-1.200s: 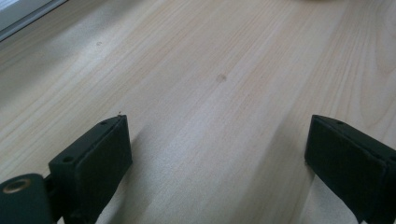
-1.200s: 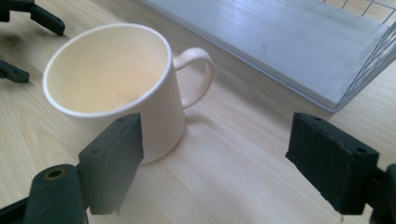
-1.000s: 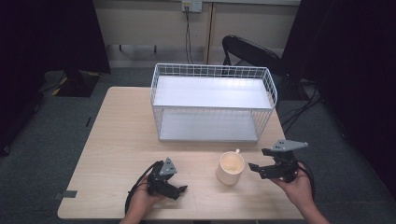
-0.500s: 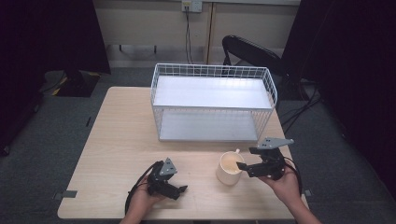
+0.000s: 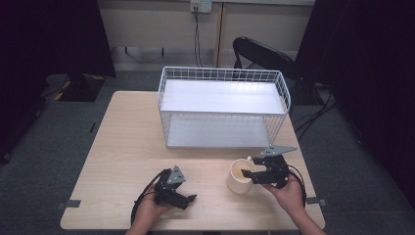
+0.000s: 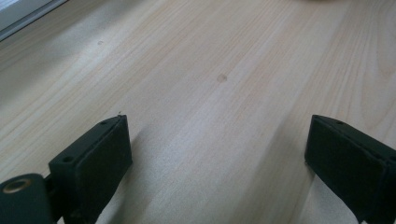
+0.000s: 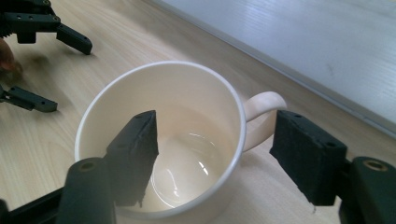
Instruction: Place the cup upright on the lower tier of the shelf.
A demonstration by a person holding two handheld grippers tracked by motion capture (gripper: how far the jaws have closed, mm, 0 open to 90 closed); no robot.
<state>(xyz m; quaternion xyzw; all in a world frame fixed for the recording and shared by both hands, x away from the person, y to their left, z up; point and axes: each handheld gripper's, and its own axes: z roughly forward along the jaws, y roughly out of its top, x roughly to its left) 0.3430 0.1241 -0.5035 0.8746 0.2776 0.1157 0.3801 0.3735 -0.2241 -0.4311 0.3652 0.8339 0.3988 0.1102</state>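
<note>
A cream mug (image 5: 238,172) stands upright and empty near the table's front right, its handle (image 7: 262,111) toward the white rack. My right gripper (image 5: 247,176) straddles the mug's (image 7: 187,88) rim on the handle side. One pad (image 7: 137,154) hangs inside the cup, the other (image 7: 306,156) outside beside the handle. Its jaws have just been closing with the mug wall between them; a gap still shows at the outer pad. My left gripper (image 5: 185,195) rests open on the bare wood left of the mug, nothing between its pads (image 6: 95,161).
A white wire rack (image 5: 222,98) with two flat shelves stands at the table's far middle. A black chair (image 5: 264,54) sits behind it. The light wooden table (image 5: 122,142) has bare wood to the left. My left gripper (image 7: 63,70) also appears beyond the mug.
My right gripper has moved left and slightly down from beside the mug onto its rim, and its jaws have narrowed. The left gripper has stayed put.
</note>
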